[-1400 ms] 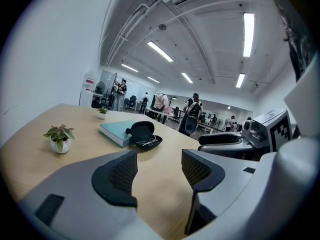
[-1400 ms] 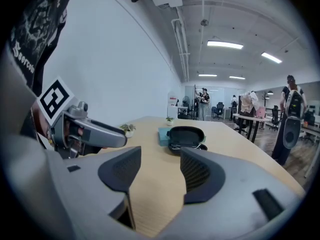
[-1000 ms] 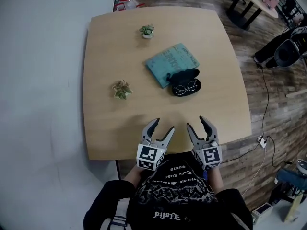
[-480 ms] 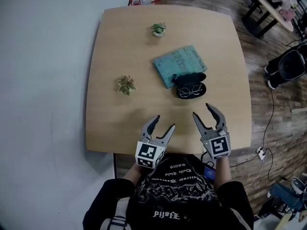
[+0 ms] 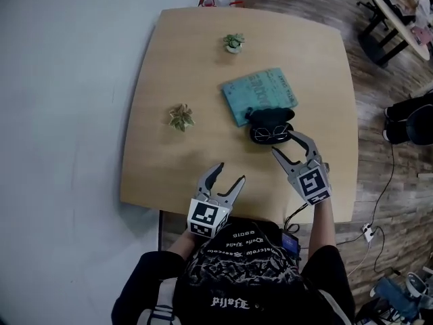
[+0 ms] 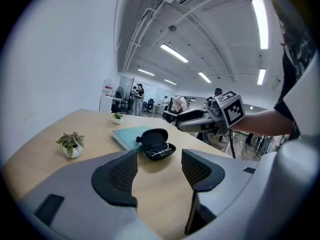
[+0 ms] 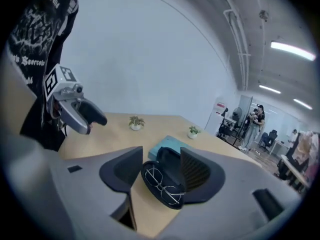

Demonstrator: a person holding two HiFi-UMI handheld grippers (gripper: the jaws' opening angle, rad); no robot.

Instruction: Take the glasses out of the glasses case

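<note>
Item 1: glasses case, black, hard-shelled, lid open and standing up on its far side; it lies on the pale wooden counter, toward the right half of the top.

Item 2: glasses, thin wire frame with 2 round lenses; they lie folded in the lower tray of the case, not lifted out.

Item 3: teal book, flat on the counter just behind the case; the raised lid overlaps the book's near corner.

Item 4: small potted plant, well apart to the left of the case; a 2nd potted plant stands far behind the case, beyond the book.

Item 5: right claw, jaws spread wide, holding nothing; it sits just beside the near right edge of the case, tips pointed at it; in the right gripper view the open case and the glasses show in the gap between the 2 jaws; whether either jaw touches the shell cannot be told.

Item 6: left claw, jaws spread wide, nothing between them; it is held over the counter's near edge, well apart from the case on its near left; the left gripper view looks across bare wood to the case.

Item 7: person in a black printed shirt, at the counter's near edge, on the side of the case facing away from the book.
</note>
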